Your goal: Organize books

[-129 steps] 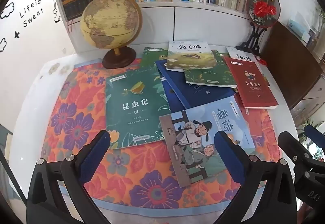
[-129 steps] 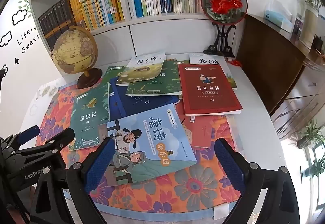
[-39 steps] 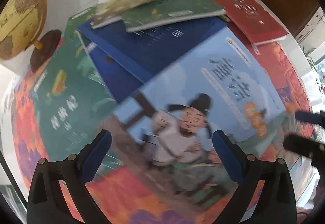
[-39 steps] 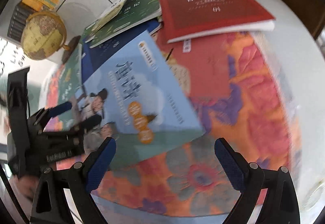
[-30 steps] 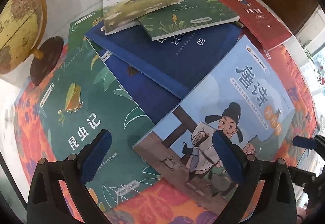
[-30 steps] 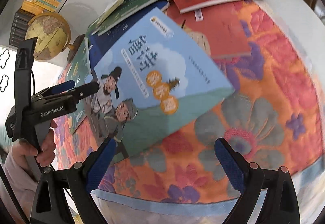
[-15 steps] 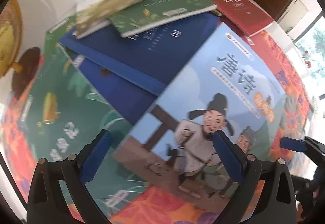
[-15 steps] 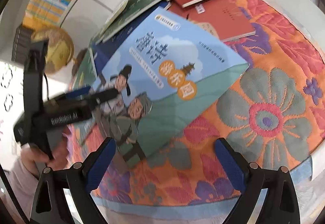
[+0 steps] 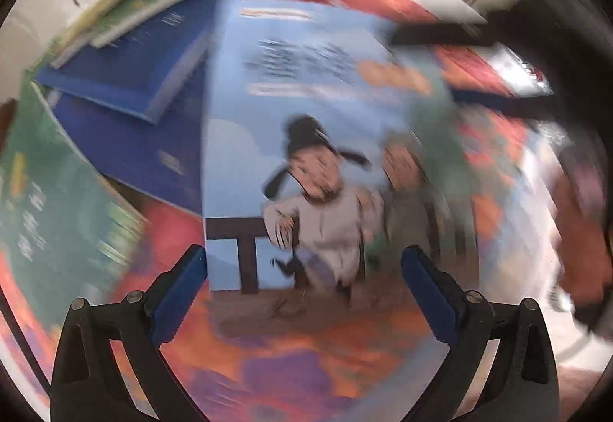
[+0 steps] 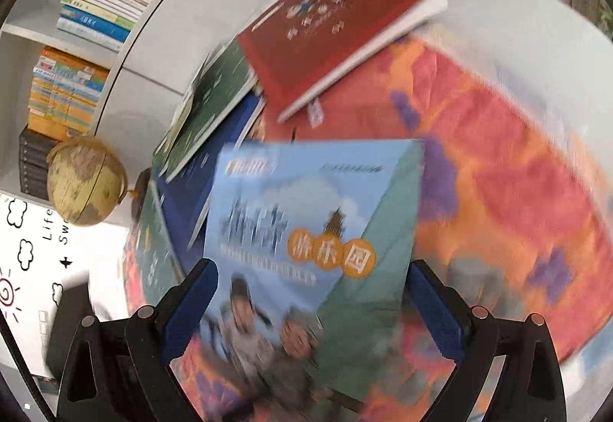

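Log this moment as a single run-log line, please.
task: organize books | left gripper: open, over light-blue picture book | right gripper: open, astride same book | nothing grasped yet | views motion-blurred

Light-blue book (image 10: 306, 230): paper, smooth glossy cover.
Red book (image 10: 329, 27): paper, matt cover.
Tablecloth (image 10: 498, 161): woven cloth, floral print.
Left gripper (image 9: 304, 270): black plastic, metal screws, blue pads.
Globe (image 10: 86, 180): smooth, slight sheen.

A picture book (image 10: 306, 230) is laid nearest on the floral cloth (image 10: 498, 154), overlapping a book pile (image 10: 214, 108) behind it. A globe (image 10: 86, 180) is set left of the pile, below the bookshelf (image 10: 107, 0).
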The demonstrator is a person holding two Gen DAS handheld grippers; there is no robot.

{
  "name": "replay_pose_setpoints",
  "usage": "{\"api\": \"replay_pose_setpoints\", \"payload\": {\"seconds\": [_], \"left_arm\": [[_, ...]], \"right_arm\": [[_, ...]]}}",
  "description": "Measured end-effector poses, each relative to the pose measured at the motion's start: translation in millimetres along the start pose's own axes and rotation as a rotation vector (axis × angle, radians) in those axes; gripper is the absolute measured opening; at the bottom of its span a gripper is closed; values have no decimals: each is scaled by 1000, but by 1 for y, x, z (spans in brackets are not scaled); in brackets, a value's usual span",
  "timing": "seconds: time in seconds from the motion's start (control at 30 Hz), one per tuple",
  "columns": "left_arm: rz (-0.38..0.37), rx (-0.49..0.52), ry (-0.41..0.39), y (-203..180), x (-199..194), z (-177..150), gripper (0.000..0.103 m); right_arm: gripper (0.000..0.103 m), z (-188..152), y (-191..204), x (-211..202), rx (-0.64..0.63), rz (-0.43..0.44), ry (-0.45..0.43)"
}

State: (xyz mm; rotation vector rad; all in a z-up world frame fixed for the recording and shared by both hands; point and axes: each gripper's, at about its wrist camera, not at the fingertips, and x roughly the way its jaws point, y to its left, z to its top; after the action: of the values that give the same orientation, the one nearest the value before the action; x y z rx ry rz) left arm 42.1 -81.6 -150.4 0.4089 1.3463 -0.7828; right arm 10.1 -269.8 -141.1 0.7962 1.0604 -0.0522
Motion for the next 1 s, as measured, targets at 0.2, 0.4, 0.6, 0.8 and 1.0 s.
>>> {"api": "replay_pose_setpoints", "payload": {"seconds": [0.2,0.4,0.6,0.8,1.0], "left_arm": [[-26,-133,-45,0,-5,-6,99],[-146,-304,-77,50,-7,-3,91],[-130,-304,-72,56,-10,-2,89],[-139,-281,-54,20,4,11,76],[-122,-340,-63,24,2,8,67]], "right_arm": [[99,20,-7,-10,-42,22,29],[98,-34,-32,-25,-168,36,106],[103,-50,-18,-23,-261,23,141],[103,-51,-19,-19,-243,100,127],[98,-47,-18,-14,-270,146,173]]}}
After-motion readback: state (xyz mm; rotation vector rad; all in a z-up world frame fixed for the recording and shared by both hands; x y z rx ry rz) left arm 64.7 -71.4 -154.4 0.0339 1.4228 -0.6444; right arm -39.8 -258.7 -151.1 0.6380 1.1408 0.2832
